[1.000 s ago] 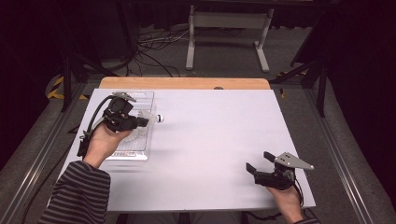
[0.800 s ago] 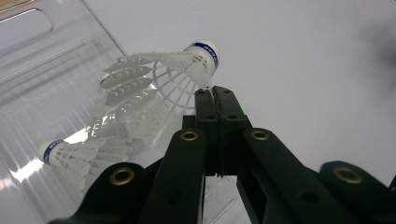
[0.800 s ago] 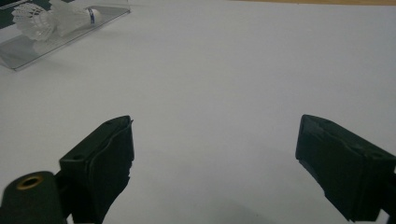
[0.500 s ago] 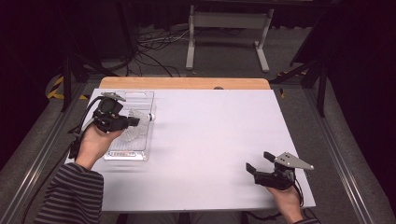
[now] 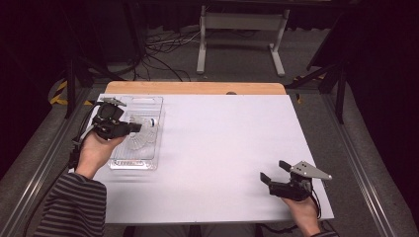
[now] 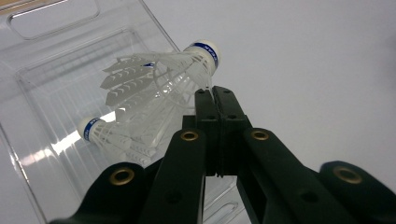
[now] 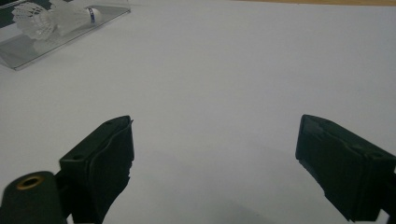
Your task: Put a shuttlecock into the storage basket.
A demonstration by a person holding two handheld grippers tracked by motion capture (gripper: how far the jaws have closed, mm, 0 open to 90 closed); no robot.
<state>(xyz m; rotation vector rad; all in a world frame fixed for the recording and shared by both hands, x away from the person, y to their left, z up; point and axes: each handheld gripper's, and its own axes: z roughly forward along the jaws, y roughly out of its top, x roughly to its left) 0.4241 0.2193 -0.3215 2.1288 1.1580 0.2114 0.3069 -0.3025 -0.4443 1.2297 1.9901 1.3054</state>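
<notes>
A white shuttlecock (image 6: 173, 70) with a blue-banded cork hangs above a clear plastic tray (image 6: 51, 16). My left gripper (image 6: 215, 91) is shut on the edge of its feather skirt. A second shuttlecock (image 6: 109, 133) lies inside the tray below it. From the high view, the left gripper (image 5: 136, 127) holds the shuttlecock (image 5: 147, 122) over the tray (image 5: 136, 165) at the table's left side. My right gripper (image 5: 272, 171) rests near the front right of the white table with its jaws wide apart and nothing between them. In its own view the right gripper (image 7: 215, 128) faces bare tabletop.
The right gripper view shows the tray (image 7: 28, 51) and a shuttlecock (image 7: 56, 18) far off at top left. A wooden strip (image 5: 197, 88) runs along the table's back edge. Metal rails (image 5: 360, 163) flank the table, and a stand with cables (image 5: 237, 29) sits beyond it.
My left gripper has carried the shuttlecock leftward, from the tray's right edge to over the tray. The right gripper has stayed still.
</notes>
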